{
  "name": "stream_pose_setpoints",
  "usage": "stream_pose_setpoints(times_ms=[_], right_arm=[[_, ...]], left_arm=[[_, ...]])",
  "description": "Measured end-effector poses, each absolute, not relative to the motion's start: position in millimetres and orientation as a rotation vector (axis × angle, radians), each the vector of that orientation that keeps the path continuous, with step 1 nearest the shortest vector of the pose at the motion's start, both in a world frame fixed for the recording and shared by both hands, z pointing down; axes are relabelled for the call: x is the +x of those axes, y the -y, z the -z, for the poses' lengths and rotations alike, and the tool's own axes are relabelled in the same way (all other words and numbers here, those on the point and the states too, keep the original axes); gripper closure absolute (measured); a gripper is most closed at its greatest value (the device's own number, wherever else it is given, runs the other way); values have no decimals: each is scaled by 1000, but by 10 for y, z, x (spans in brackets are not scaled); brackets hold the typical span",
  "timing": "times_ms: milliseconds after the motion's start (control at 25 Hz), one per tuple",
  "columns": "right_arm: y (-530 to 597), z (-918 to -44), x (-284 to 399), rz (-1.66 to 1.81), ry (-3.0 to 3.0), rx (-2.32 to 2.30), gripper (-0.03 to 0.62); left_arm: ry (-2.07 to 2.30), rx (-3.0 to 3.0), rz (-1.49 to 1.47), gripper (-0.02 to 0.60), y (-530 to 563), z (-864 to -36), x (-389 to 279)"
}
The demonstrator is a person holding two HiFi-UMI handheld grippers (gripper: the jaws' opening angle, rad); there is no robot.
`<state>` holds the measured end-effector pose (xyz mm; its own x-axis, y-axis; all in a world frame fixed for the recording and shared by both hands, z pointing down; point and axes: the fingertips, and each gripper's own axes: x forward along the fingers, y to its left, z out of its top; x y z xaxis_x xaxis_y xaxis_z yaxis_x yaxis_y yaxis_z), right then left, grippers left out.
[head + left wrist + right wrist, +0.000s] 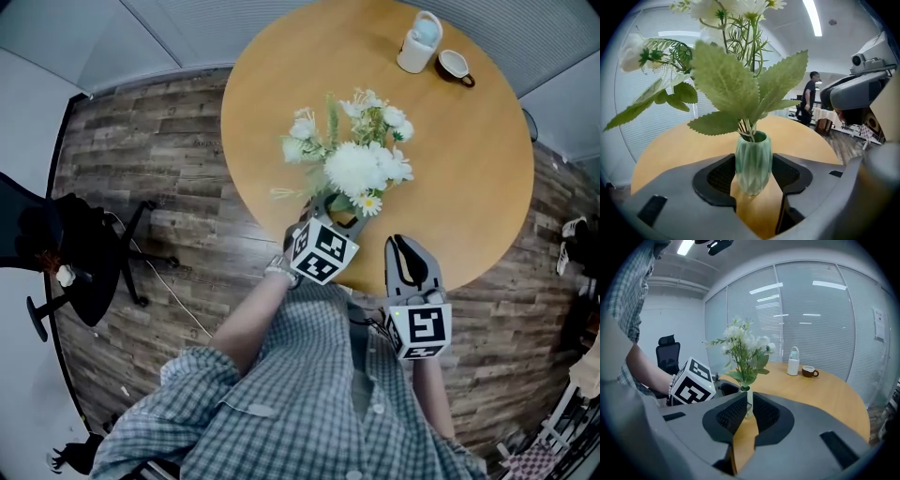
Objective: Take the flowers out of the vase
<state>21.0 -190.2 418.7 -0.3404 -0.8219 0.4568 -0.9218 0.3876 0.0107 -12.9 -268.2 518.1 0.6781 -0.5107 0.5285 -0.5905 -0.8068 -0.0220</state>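
The round wooden table (469,169) carries everything. The flowers (361,164), 1 tall bunch of white blooms and broad green leaves, are all in the vase and stand near the table edge closest to the person.

The left gripper (339,214) reaches in under the bunch. Its jaws stand wide and press on the 2 sides of the vase (752,164), a small green ribbed one that stands upright on the table. The right gripper (406,246) hangs just beside it, over the table edge, with its jaws together and nothing between them.

A white bottle (419,42) and a cup (454,64) stand at the far side, well apart from the work.

I judge that the vase is now held steady and the pull has not begun. Several things could go wrong:

- The bunch is much bigger than the vase, so a slanted pull could tip the vase or twist it out of the pads.
- The stems are thin and half hidden by leaves, so the right jaws may close on a leaf and tear it.
- The right jaws must open first, or they will only push the bunch aside.
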Motion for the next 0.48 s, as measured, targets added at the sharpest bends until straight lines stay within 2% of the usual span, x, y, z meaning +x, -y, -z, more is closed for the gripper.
stream_pose_setpoints(times_ms=[160, 240, 480], right_arm=[[1953, -4372, 184, -411, 2256, 1424, 572], [2016, -4435, 156, -406, 2266, 1380, 486], [2247, -4513, 4, -355, 2303, 1279, 457]], left_arm=[[903, 2740, -785, 329, 2682, -5187, -123], [901, 2741, -781, 329, 2686, -5195, -122], [916, 2741, -778, 329, 2687, -5190, -120]])
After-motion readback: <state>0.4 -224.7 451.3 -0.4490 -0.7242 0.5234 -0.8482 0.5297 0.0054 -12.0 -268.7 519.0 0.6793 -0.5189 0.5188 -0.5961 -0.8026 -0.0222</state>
